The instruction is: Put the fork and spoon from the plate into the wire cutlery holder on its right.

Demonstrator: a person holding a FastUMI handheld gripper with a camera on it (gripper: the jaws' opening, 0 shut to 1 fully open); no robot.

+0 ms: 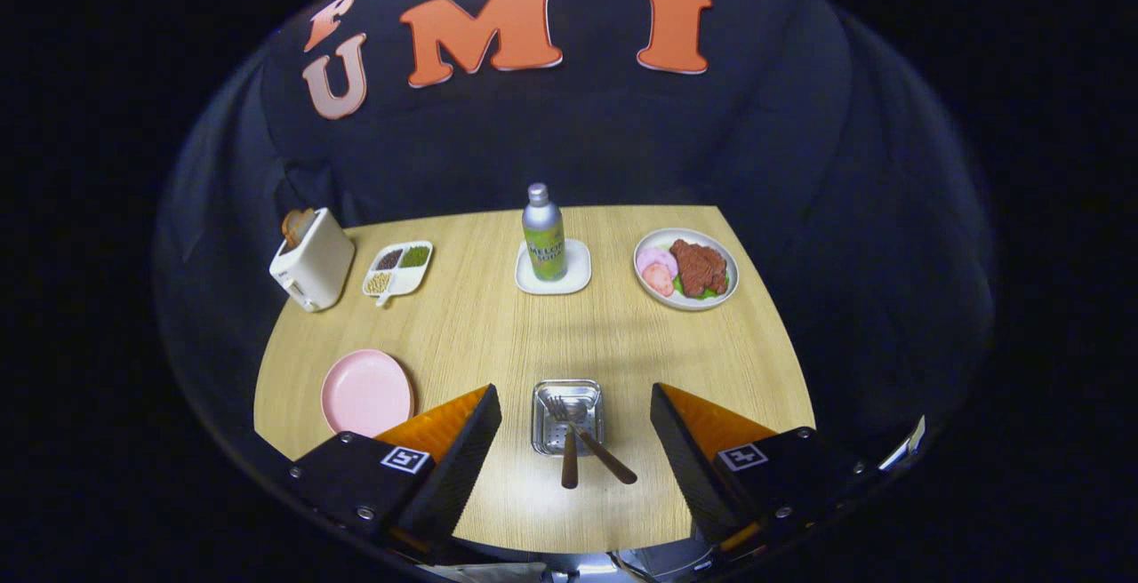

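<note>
Between the wide-open, empty claw (576, 410), fork (587, 436) and spoon (569, 459) sit in the holder (567, 392).

The bottle (543, 233) stands upright on a white coaster (553, 267) at the far middle of the table (498, 334). Left of the bottle lies a divided tray (398, 268) holding seeds; farther left stands a white toaster (312, 260) with bread in its slot. Right of the bottle sits a plate of meat (686, 268) and sliced ham.

Gripper-mounted fisheye, high over the near table (622, 334) edge, facing the booth wall.
</note>
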